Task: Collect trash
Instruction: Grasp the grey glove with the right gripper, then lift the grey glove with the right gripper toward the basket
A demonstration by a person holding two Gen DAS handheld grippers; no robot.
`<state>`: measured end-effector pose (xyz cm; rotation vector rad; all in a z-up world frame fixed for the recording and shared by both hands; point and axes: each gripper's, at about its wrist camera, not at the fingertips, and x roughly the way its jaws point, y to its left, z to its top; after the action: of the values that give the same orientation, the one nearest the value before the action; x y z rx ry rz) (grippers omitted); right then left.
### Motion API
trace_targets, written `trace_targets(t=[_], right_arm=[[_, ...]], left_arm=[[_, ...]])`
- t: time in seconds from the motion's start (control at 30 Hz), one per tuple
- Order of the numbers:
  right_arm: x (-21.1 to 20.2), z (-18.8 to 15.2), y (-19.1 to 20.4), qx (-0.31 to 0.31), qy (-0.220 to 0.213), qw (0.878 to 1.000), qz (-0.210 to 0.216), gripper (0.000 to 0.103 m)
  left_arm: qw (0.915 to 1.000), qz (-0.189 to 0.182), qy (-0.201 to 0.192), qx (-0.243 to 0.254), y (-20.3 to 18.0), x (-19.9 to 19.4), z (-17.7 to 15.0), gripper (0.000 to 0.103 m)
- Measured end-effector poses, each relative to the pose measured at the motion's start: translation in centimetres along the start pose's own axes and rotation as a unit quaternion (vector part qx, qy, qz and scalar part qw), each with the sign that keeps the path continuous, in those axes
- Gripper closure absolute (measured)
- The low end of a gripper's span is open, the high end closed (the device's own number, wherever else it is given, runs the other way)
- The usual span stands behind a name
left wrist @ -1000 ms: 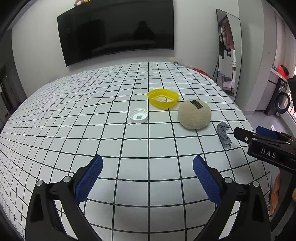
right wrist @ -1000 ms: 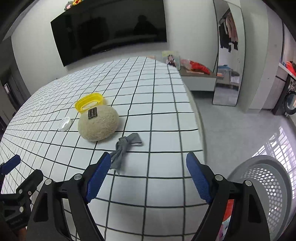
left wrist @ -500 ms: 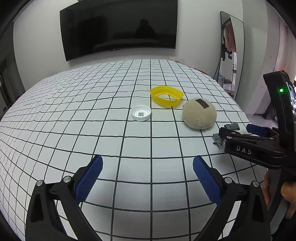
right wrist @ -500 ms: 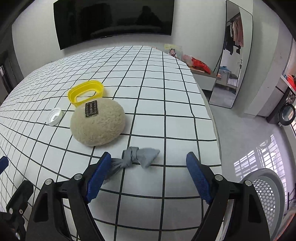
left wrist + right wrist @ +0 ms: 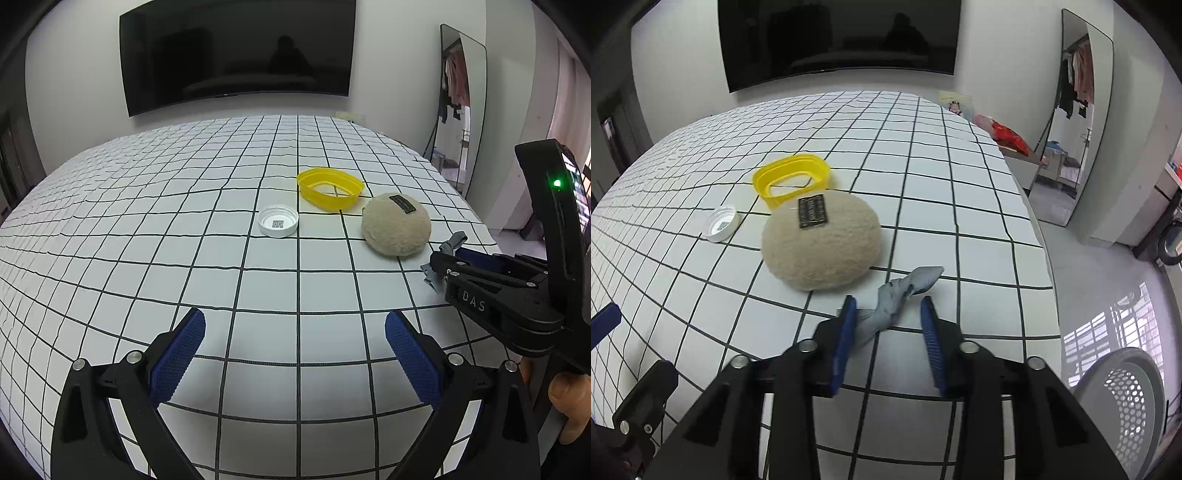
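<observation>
yellow plastic tub (image 5: 792,178) at 11 o'clock and white basket (image 5: 1123,398) at 4 both look empty, knotted grey rag (image 5: 899,293) sits between the half-closed right gripper (image 5: 890,339) pads beside the beige pouf (image 5: 822,242), left gripper (image 5: 293,360) wide open.

The right tongs (image 5: 889,314) are seen half closed around a knotted grey cloth scrap (image 5: 900,295) lying on the grid-patterned bench (image 5: 960,192), the left pad touching it and the right pad just beside it. A beige fleecy pad (image 5: 820,249), a yellow plastic ring (image 5: 792,179) and a white cap (image 5: 721,223) are seen beyond. A perforated grey bin (image 5: 1126,402) is visible at the lower right, on the floor.
</observation>
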<state>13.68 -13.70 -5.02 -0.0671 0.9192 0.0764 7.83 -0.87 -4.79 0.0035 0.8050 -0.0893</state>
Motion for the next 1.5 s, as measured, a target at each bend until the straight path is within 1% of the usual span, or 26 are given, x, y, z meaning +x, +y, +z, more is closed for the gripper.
trace_targets(t=[0.07, 0.23, 0.43, 0.7, 0.87, 1.0, 1.07, 1.1, 1.13, 1.17, 1.23, 1.27, 1.4, 1.5], right_arm=[[-0.1, -0.2, 0.1, -0.002, -0.004, 1.0, 0.0, 0.081], [-0.5, -0.6, -0.7, 0.018, -0.006, 1.0, 0.02, 0.087], [-1.6, -1.4, -1.6, 0.037, -0.009, 0.999, 0.034, 0.09], [-3.6, -2.8, -2.3, 0.042, -0.016, 0.998, 0.048, 0.091], [-3.8, -3.6, -2.1, 0.023, 0.003, 0.998, 0.053, 0.091], [-3.7, -4.0, -2.4, 0.025, 0.013, 0.998, 0.055, 0.091], [-4.0, -4.2, -2.6, 0.03, 0.008, 0.998, 0.056, 0.082], [-4.2, -4.2, -2.7, 0.033, 0.004, 0.998, 0.055, 0.079], [-4.4, -4.1, -2.7, 0.034, 0.002, 0.998, 0.054, 0.074], [-4.5, -4.1, -2.8, 0.037, 0.0, 0.998, 0.053, 0.066], [-4.9, -4.1, -2.9, 0.042, -0.003, 0.998, 0.051, 0.06], [-4.9, -4.0, -3.0, 0.044, -0.002, 0.998, 0.05, 0.058], [-4.6, -3.8, -3.3, 0.064, 0.01, 0.997, 0.05, 0.058], [-4.0, -3.7, -3.0, 0.068, 0.015, 0.997, 0.044, 0.058]], left_arm=[[1.0, -0.001, 0.0, 0.0, 0.1, 0.1, 0.0, 0.007], [1.0, -0.001, 0.0, 0.0, 0.1, 0.1, 0.0, 0.007], [1.0, 0.002, 0.001, 0.0, 0.0, 0.1, 0.0, 0.007], [1.0, -0.001, 0.0, 0.003, -0.4, -0.6, 0.2, 0.007], [1.0, -0.003, -0.002, 0.002, -0.6, -1.1, 0.2, 0.007], [1.0, -0.005, -0.002, 0.007, -1.1, -1.3, 0.1, 0.007], [0.9999, -0.007, -0.004, 0.009, -1.2, -1.5, -0.1, 0.007], [0.9999, -0.007, -0.004, 0.01, -1.3, -1.5, -0.1, 0.007], [0.9999, -0.008, -0.004, 0.011, -1.3, -1.6, -0.2, 0.007], [0.9999, -0.008, -0.004, 0.011, -1.4, -1.6, -0.2, 0.007], [0.9999, -0.009, -0.004, 0.01, -1.3, -1.5, -0.3, 0.007], [0.9999, -0.01, -0.004, 0.009, -1.2, -1.5, -0.3, 0.007], [0.9999, -0.012, -0.003, 0.005, -1.0, -1.5, -0.3, 0.007], [0.9999, -0.013, -0.001, 0.005, -1.0, -1.5, -0.4, 0.007]])
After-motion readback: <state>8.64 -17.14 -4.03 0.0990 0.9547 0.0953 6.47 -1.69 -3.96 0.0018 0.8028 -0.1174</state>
